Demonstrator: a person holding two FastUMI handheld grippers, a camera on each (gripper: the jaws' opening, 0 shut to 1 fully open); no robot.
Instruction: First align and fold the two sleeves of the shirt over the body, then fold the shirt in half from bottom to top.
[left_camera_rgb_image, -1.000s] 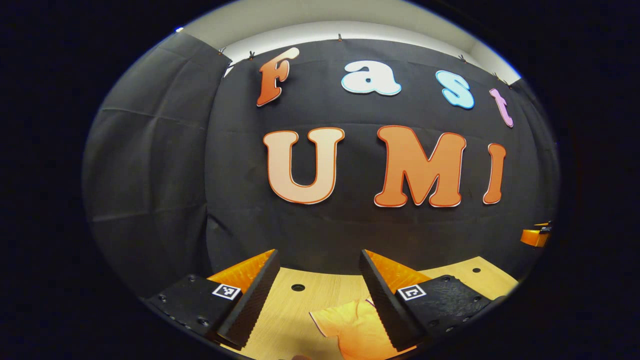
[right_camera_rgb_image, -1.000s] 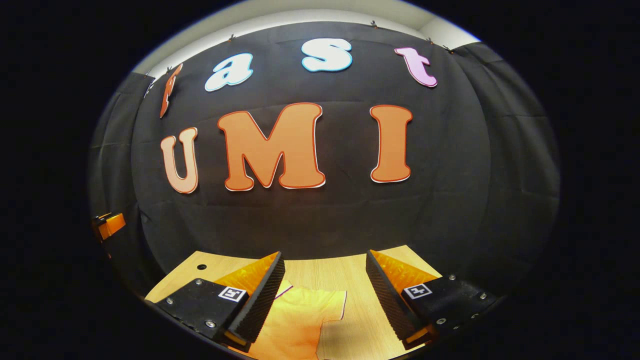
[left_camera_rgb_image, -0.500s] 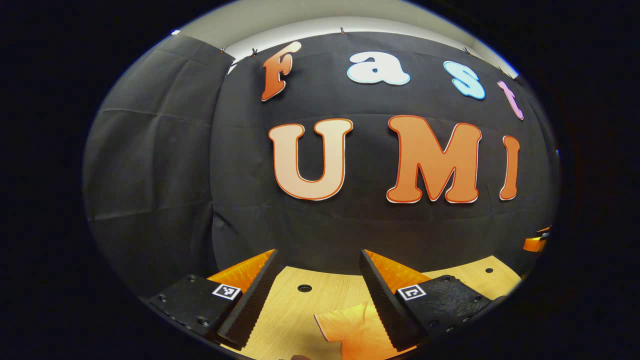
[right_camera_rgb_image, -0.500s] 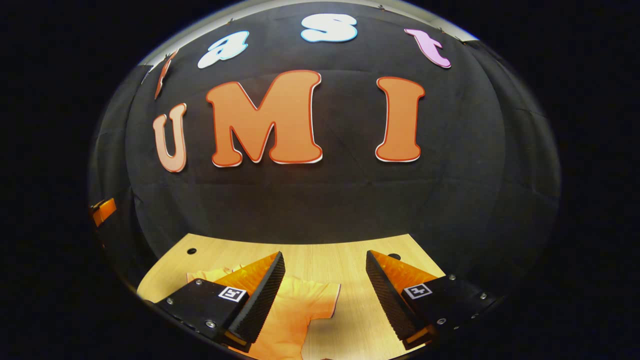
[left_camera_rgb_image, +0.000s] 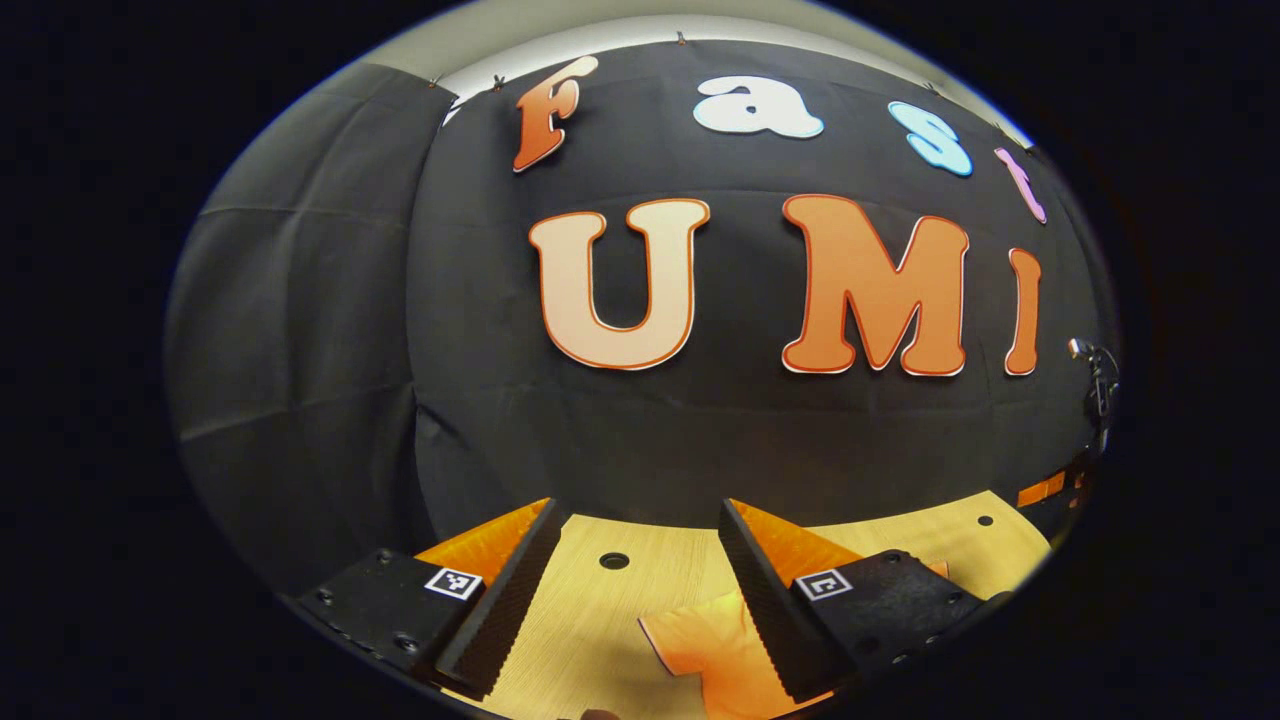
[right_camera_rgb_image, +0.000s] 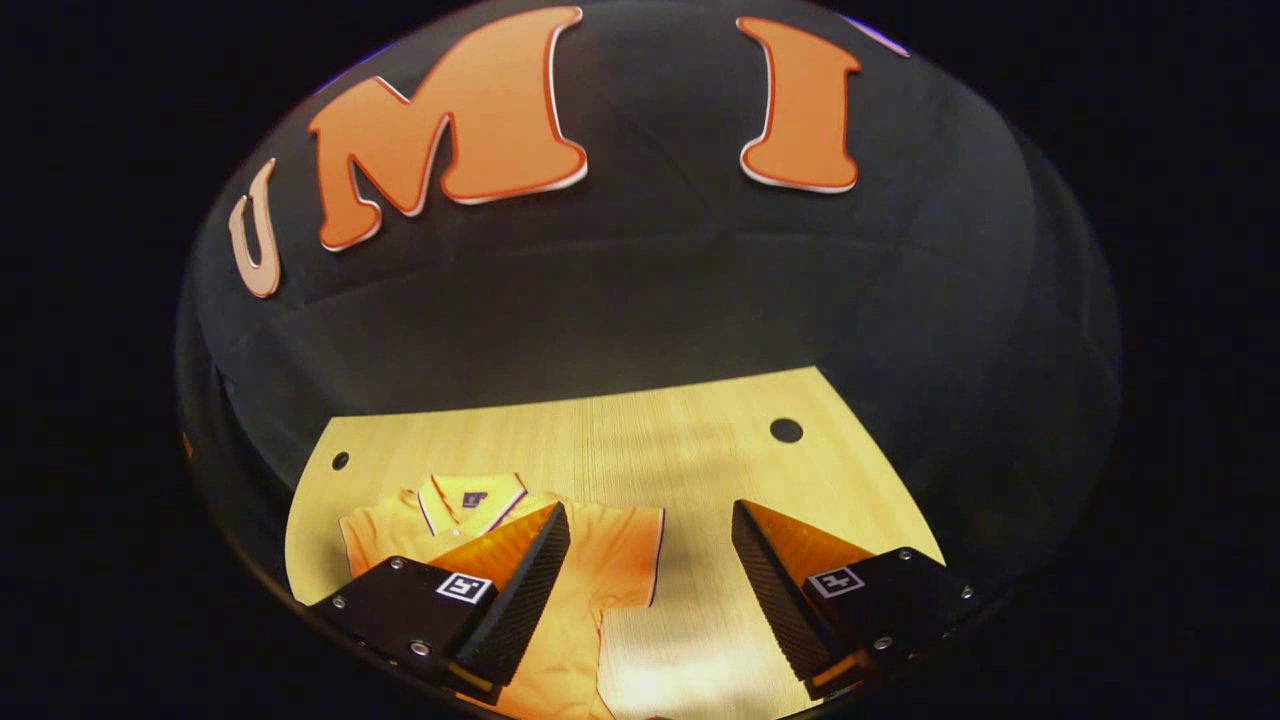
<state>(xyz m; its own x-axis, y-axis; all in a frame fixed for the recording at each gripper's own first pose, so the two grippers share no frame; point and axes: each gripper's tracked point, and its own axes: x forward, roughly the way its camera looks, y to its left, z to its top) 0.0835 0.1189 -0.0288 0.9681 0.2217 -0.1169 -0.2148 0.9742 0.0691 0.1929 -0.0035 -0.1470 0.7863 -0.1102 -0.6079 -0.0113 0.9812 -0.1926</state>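
- shirt (right_camera_rgb_image: 590, 560) lying flat on the wooden table (right_camera_rgb_image: 650, 450), orange, collar (right_camera_rgb_image: 470, 495) toward the black cloth wall (right_camera_rgb_image: 640, 290), seen in the right gripper view at the table's left part.
- one short sleeve (right_camera_rgb_image: 635, 555) spread out sideways on the wood, dark trim along its cuff; other sleeve at the far left of the garment, partly hidden behind a finger.
- right gripper (right_camera_rgb_image: 650, 585) hovering above the table, jaws spread wide, nothing between them; one finger (right_camera_rgb_image: 520, 590) over the shirt's body, the other (right_camera_rgb_image: 785, 590) over bare wood beside the sleeve.
- round holes in the table top: one (right_camera_rgb_image: 786, 430) near the far right corner, one (right_camera_rgb_image: 340, 460) near the far left edge.
- in the left gripper view, left gripper (left_camera_rgb_image: 640, 590) also with jaws wide apart and empty, raised above the table (left_camera_rgb_image: 590, 620).
- sleeve of the shirt (left_camera_rgb_image: 715, 640) visible between and under the fingers there, close against the right-hand finger (left_camera_rgb_image: 770, 610), edge trimmed dark.
- another table hole (left_camera_rgb_image: 614, 561) just past the fingertips, ahead of the sleeve.
- whether either gripper touches the fabric: cannot tell.
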